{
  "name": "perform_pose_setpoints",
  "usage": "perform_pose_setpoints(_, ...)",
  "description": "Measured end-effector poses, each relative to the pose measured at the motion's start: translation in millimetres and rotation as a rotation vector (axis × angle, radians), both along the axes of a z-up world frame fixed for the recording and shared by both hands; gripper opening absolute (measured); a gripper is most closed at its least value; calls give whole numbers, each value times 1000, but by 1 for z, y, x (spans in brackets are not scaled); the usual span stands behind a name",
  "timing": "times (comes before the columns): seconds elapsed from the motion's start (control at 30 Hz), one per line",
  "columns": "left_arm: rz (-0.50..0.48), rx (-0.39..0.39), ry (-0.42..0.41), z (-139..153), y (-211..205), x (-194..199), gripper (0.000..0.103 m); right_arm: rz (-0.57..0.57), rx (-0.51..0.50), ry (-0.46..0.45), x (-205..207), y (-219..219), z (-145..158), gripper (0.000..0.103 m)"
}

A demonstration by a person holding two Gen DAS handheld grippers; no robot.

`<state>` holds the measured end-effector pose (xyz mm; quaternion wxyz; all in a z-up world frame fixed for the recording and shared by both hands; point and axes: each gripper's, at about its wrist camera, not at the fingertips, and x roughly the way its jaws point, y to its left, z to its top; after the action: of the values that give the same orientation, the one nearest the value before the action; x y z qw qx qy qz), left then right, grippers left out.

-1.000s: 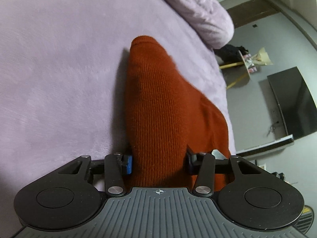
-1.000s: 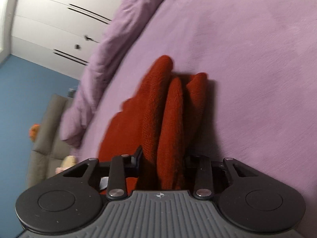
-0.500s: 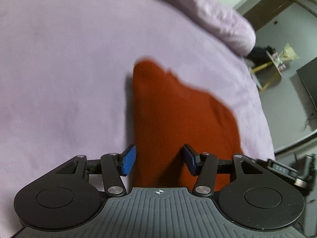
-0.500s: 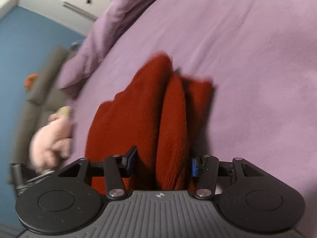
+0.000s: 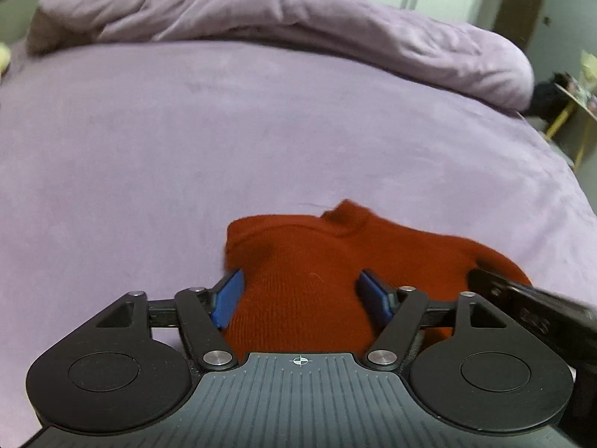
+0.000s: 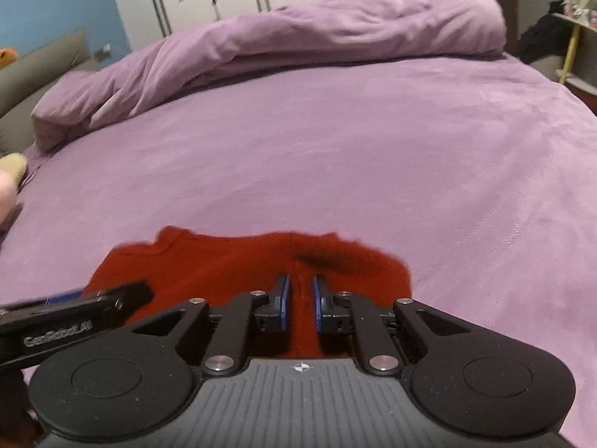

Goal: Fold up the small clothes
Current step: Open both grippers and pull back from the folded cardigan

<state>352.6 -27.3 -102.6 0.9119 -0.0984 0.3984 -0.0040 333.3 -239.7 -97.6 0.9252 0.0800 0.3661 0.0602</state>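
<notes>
Left gripper (image 5: pixel 300 298) tilts downward, jaws opening wide; right gripper (image 6: pixel 300 308) beside it, jaws closing narrow.

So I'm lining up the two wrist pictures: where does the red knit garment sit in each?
Left wrist view: the red knit garment lies at lower centre, running right.
Right wrist view: the garment lies at lower centre, running left.
Shared landmark: the rolled purple duvet along the far edge of the bed.
</notes>
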Motion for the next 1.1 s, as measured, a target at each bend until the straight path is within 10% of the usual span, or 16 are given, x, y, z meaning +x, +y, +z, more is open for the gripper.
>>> perform_pose_setpoints(0.33, -9, -144, -7, 18, 35, -54, 86, -24, 64, -54, -19, -5, -2, 16)
perform_pose_setpoints(0.6, -23, -122, 31, 9, 43, -186, 85, -54, 77, -96, -177, -42, 2, 20)
perform_pose_setpoints(0.9, -70, 28, 184, 29, 29, -209, 84, -26, -111, 263, -187, -23, 16, 42)
perform_pose_setpoints(1.1, -43, 90, 209, 49, 20, -223, 95, 10, -133, 322, -211, -3, 28, 73)
